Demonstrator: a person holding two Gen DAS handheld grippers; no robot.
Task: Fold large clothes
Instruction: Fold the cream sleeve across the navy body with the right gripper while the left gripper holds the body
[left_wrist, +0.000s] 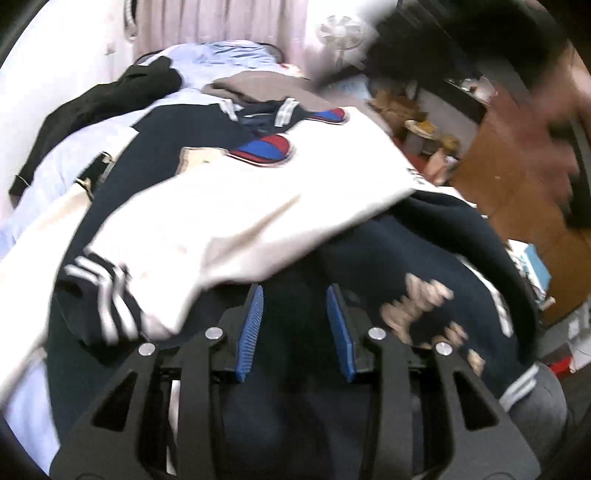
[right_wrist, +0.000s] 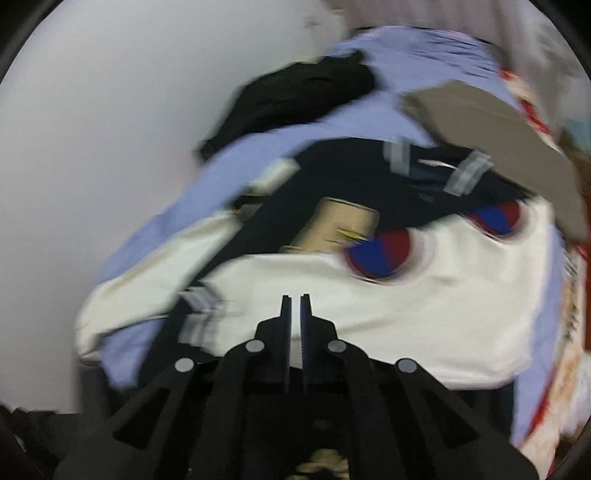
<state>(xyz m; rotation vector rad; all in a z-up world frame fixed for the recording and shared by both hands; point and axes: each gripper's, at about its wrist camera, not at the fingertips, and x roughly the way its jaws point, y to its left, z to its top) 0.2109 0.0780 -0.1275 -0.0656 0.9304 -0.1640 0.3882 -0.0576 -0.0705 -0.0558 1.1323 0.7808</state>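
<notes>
Bedding in pale blue (right_wrist: 258, 147) carries the varsity jacket (left_wrist: 207, 147), spread flat with a cream sleeve (left_wrist: 258, 206) crossed over its navy body, likely mid-fold. Left hand-held gripper (left_wrist: 295, 291) hovers with jaws apart over navy cloth; right hand-held gripper (right_wrist: 295, 299) is nearly closed, seemingly empty.
</notes>
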